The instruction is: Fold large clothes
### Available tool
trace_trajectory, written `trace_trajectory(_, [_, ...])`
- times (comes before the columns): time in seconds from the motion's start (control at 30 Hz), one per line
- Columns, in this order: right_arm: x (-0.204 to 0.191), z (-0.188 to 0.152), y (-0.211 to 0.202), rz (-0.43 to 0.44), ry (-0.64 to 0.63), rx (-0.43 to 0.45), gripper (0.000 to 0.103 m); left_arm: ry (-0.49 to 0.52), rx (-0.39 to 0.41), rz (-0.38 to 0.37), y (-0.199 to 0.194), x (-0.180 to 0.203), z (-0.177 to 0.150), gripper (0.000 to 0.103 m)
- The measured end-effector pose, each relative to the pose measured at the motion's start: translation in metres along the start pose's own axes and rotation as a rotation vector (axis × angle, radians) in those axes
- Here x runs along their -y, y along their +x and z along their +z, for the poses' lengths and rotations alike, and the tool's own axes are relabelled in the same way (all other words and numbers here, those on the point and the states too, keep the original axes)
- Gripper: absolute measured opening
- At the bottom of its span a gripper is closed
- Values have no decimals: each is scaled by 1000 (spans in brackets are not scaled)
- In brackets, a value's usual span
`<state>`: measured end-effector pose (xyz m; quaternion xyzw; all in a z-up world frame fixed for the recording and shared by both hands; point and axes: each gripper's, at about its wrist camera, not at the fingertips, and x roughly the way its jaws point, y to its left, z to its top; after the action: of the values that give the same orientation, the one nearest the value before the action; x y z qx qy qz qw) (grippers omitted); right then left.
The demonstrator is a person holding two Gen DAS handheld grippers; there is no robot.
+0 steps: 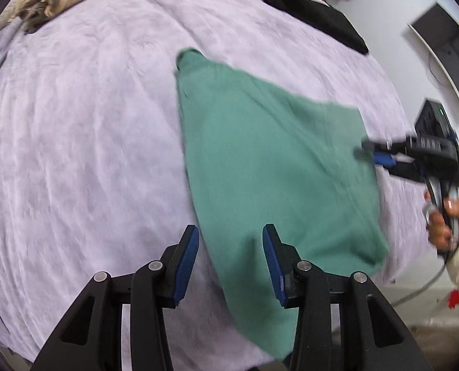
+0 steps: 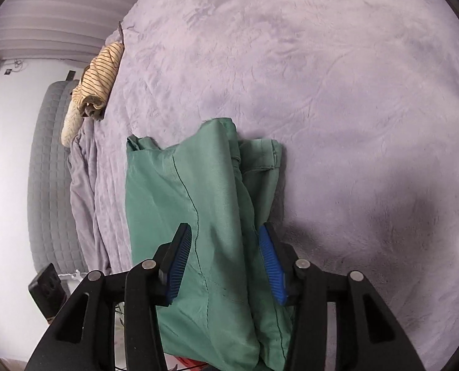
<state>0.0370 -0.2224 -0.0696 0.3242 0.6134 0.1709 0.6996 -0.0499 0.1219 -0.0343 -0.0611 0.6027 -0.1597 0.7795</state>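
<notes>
A: Where's the green garment (image 1: pixel 269 167)?
B: Folded on the lilac blanket (image 1: pixel 90 117), centre toward four o'clock.
A: The tongs?
B: Left gripper (image 1: pixel 231 262) gapes empty; right gripper (image 2: pixel 226 266) gapes, cloth between, pads apart.

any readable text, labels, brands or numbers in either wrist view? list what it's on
None readable in either view.
Green garment: no print or tag showing.
Striped garment: stripes only.
Black garment: plain.
Right gripper body: a small green light, no legible marking; blurred.
</notes>
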Motion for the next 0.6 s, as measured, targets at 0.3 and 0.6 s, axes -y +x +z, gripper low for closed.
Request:
trace_trajectory(0.3, [-13,19,26,-266,-197,-8,8,13,-7,133,71,31,9,63])
trace_trajectory(0.6, [15,17,9,-217,-62,-25,12,65,-39,124,42,37,-8,66])
